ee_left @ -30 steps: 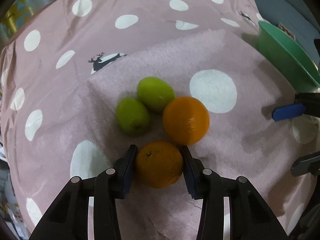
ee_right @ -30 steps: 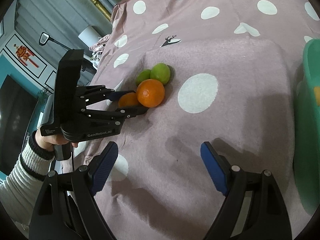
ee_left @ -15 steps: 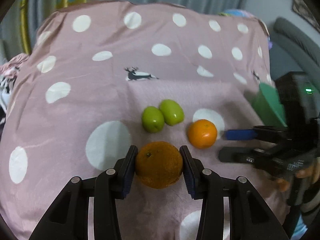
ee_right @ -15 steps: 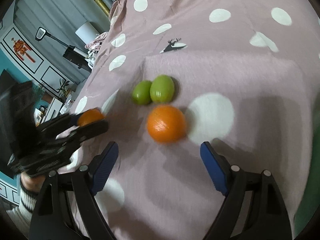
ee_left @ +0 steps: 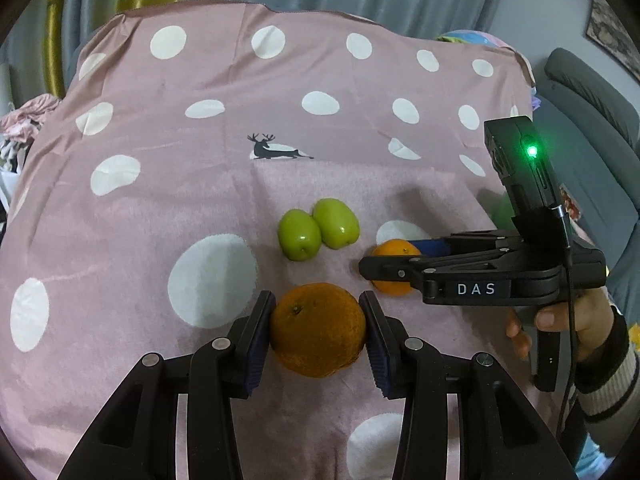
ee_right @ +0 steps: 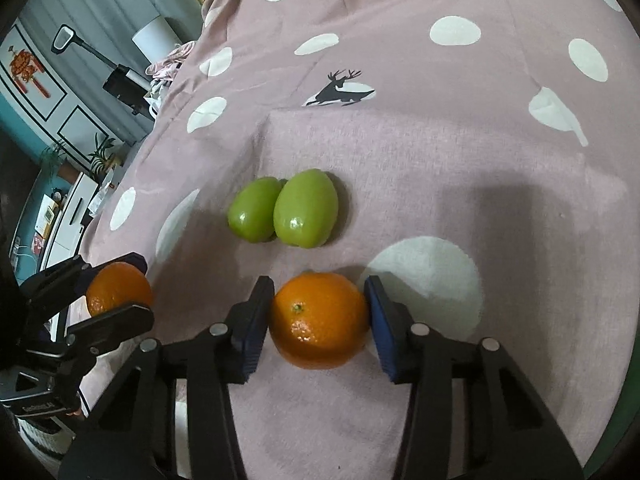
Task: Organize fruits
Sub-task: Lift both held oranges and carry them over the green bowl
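Note:
My left gripper (ee_left: 317, 300) is shut on a dull orange (ee_left: 316, 332), held clear of the pink dotted cloth (ee_left: 160, 220). From the right wrist view, that left gripper (ee_right: 134, 288) and its orange (ee_right: 116, 288) sit at the left. My right gripper (ee_right: 318, 292) is closing its jaws on a bright orange (ee_right: 320, 320) that rests on the cloth, both blue pads touching its sides. Seen from the left, the right gripper (ee_left: 384, 260) straddles this orange (ee_left: 390, 249). Two green fruits (ee_right: 254, 216) (ee_right: 306, 208) lie side by side just beyond it.
A sliver of a green bowl (ee_left: 502, 210) shows behind the right gripper's body. A person's hand (ee_left: 560, 320) in a striped sleeve holds that gripper. A grey sofa (ee_left: 592, 92) stands at the far right, curtains behind the cloth-covered surface.
The left gripper pulled its orange back and up, away from the cluster. The right gripper moved in over the other orange and its jaws went from wide apart to touching it.

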A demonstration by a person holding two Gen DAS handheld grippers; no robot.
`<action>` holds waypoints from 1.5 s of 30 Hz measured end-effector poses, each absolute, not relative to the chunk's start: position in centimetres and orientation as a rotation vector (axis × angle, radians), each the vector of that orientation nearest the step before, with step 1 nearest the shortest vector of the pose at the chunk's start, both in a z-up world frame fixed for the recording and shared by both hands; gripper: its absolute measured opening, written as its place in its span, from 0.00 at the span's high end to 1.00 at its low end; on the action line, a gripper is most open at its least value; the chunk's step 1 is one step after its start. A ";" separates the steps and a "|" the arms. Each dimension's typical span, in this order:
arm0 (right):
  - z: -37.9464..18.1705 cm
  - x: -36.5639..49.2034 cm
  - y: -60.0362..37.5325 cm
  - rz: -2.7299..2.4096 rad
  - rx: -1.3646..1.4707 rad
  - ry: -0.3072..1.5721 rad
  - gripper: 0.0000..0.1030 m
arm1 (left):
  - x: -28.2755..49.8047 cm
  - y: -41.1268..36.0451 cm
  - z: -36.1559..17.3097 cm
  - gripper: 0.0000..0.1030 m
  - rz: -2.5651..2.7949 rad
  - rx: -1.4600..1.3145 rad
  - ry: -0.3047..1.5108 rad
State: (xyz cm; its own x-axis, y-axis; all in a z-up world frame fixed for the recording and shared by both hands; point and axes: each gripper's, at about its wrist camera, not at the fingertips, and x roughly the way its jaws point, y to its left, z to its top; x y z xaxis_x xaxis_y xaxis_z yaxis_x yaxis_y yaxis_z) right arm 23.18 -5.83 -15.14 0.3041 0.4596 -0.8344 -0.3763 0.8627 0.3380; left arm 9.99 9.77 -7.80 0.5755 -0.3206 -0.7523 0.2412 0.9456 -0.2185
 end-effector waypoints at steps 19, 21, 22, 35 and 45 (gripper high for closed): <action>-12.1 13.1 -10.7 0.608 0.187 1.075 0.55 | 6.5 7.2 -6.7 0.58 -0.316 -0.107 0.910; -11.5 12.3 -11.2 0.604 0.190 1.062 0.55 | 5.8 6.9 -6.3 0.58 -0.314 -0.103 0.901; -11.3 12.0 -11.4 0.605 0.193 1.057 0.55 | 5.6 6.7 -6.1 0.58 -0.313 -0.101 0.896; -8.4 9.1 -13.5 0.585 0.208 0.978 0.55 | 2.9 5.0 -3.4 0.58 -0.311 -0.072 0.843; -6.2 7.5 -14.8 0.581 0.218 0.908 0.55 | 1.5 3.7 -1.5 0.58 -0.323 -0.053 0.801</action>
